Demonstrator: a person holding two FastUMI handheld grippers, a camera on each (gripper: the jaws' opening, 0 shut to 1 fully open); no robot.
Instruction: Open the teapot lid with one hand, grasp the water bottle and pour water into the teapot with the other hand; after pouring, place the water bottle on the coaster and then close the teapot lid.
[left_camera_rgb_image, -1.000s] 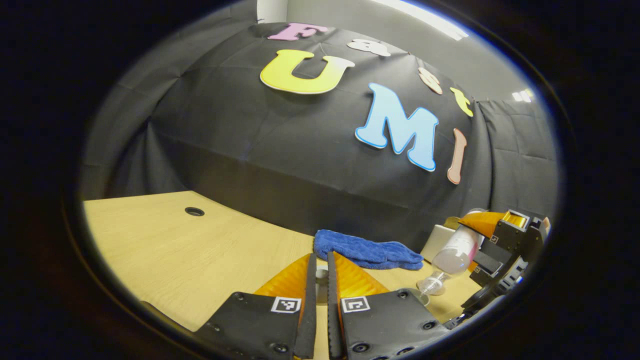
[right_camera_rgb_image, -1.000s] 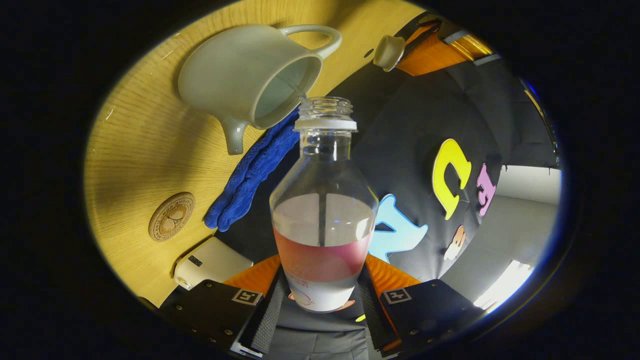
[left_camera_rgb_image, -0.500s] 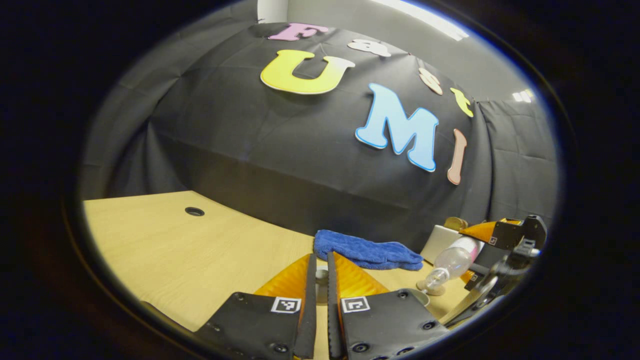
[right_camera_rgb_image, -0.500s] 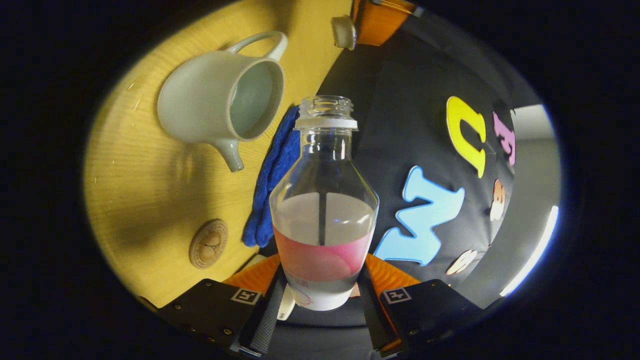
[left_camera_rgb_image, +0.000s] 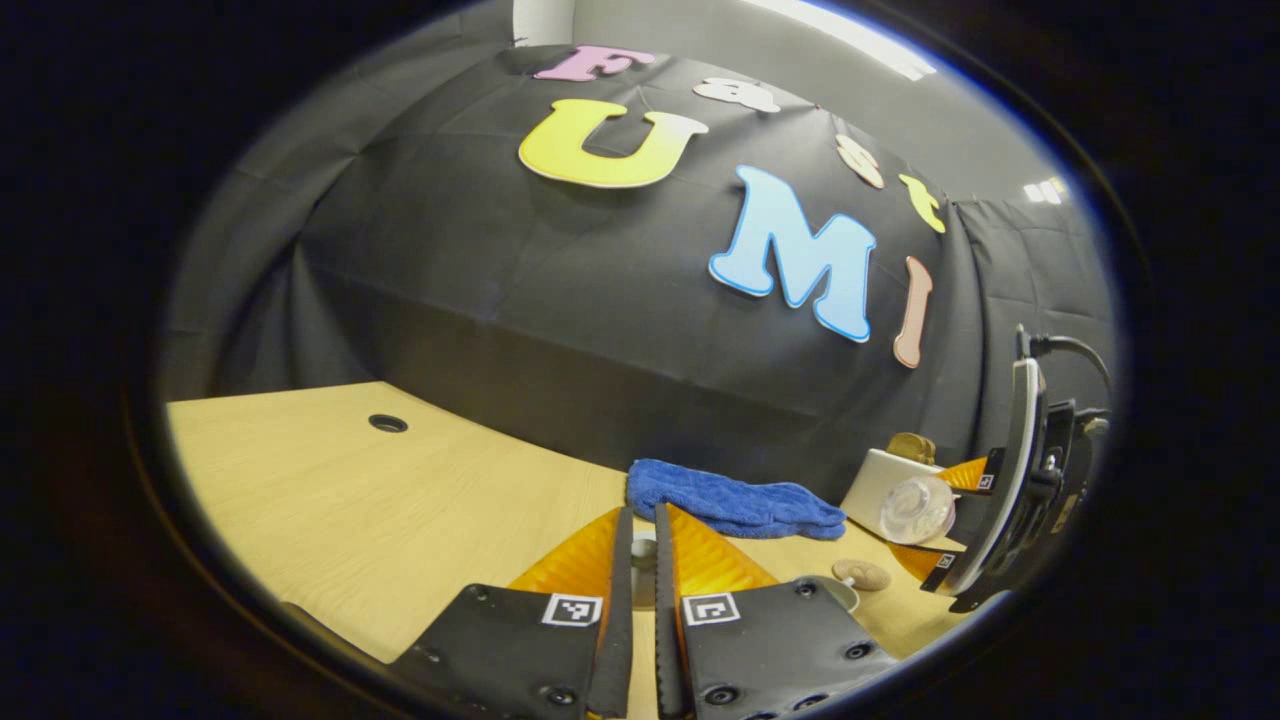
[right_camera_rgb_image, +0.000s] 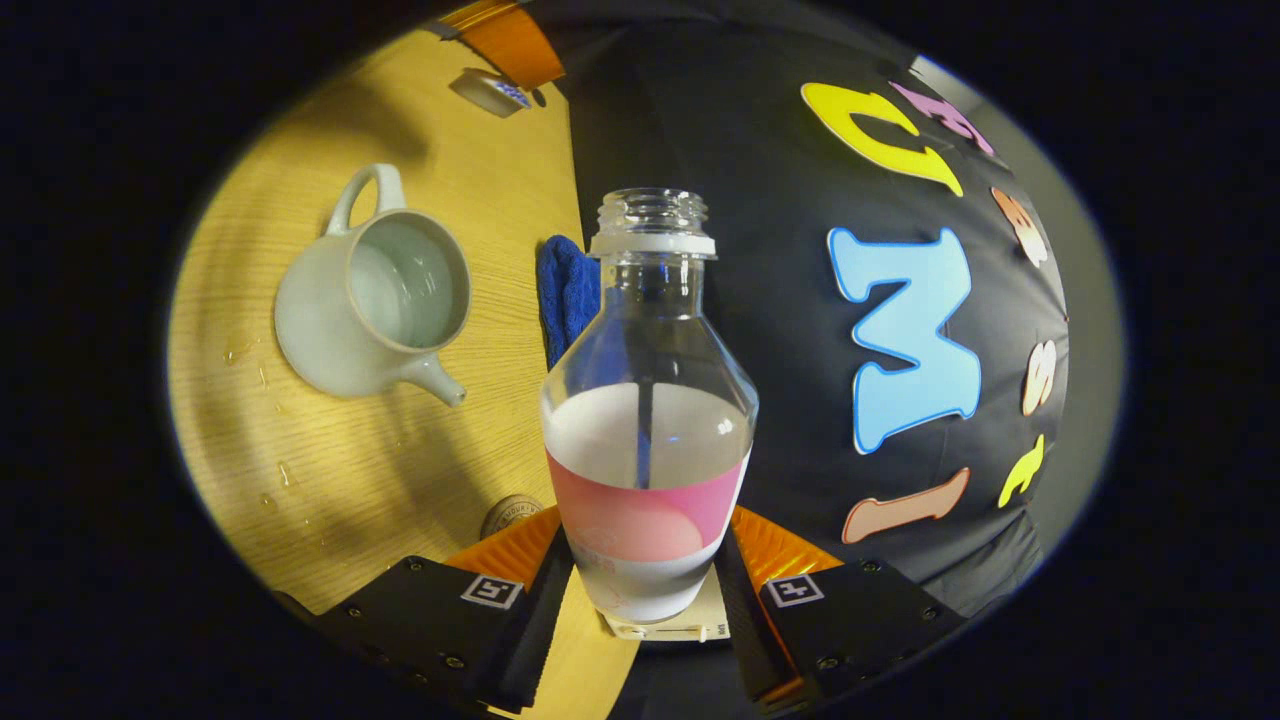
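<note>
In the right gripper view my right gripper (right_camera_rgb_image: 648, 530) is shut on the clear water bottle (right_camera_rgb_image: 648, 400), which has a pink label, no cap and is about half full. The pale teapot (right_camera_rgb_image: 375, 310) stands open on the table to its left, with water inside. A round coaster (right_camera_rgb_image: 512, 512) peeks out beside the left finger. My left gripper (left_camera_rgb_image: 643, 515) is shut on the knob of the teapot lid (left_camera_rgb_image: 643, 560), and holds the lid (right_camera_rgb_image: 490, 92) off the pot at the far end of the table. In the left gripper view the bottle (left_camera_rgb_image: 917, 510) shows mouth-first at the right, near the coaster (left_camera_rgb_image: 862, 574).
A blue cloth (left_camera_rgb_image: 730, 505) lies against the back wall behind the teapot. A white box (left_camera_rgb_image: 885, 480) sits to its right. Water drops (right_camera_rgb_image: 270, 380) dot the wooden table (left_camera_rgb_image: 400, 500), which has a cable hole (left_camera_rgb_image: 388, 423) at the far left.
My right gripper has swung the bottle back from its tilt over the teapot and drawn it away to the right. The left gripper with the lid has stayed put.
</note>
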